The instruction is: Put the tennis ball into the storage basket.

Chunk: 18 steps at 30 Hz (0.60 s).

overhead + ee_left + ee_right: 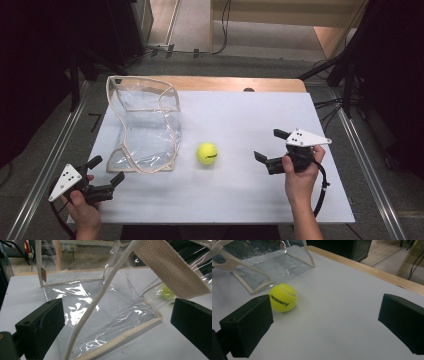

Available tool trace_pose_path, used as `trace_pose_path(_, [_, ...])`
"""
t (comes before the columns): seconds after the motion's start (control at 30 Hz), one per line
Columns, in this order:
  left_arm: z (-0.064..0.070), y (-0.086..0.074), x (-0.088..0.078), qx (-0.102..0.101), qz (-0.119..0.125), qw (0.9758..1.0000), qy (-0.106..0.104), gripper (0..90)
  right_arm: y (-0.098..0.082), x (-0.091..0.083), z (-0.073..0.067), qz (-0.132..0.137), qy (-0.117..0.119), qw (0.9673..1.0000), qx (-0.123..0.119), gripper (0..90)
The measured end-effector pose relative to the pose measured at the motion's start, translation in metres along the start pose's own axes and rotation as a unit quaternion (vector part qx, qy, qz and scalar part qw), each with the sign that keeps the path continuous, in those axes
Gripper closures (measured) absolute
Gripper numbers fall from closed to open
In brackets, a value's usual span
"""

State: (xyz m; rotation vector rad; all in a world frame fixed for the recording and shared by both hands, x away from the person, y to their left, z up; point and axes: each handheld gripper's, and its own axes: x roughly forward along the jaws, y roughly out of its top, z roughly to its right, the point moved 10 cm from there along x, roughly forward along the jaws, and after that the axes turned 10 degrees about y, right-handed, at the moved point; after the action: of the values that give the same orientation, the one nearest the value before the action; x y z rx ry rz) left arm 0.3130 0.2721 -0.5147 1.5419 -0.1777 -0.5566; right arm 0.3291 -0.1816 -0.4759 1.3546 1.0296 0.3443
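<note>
- White table top point(240, 185): clear plastic tote bag with beige trim point(145, 125) at left, yellow tennis ball point(207, 153) just right of it.
- Left gripper point(106, 172) wide, facing bag, empty.
- Right gripper point(270, 145) wide, facing ball, apart.

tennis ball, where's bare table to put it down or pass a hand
Widest bare patch: the far right of the white table, between the tennis ball, the wooden far edge and the right tool. The near strip between both hands is free too. The left side is crowded by the clear bag, with the left tool at its corner.
</note>
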Motion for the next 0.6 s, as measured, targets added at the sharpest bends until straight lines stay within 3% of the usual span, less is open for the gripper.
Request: trace_pose_path(0.6, [0.001, 0.0, 0.001, 0.002, -0.001, 1.0, -0.003, 0.0, 0.013, 0.032, -0.011, -0.041, 0.033, 0.9984, -0.019, 0.0])
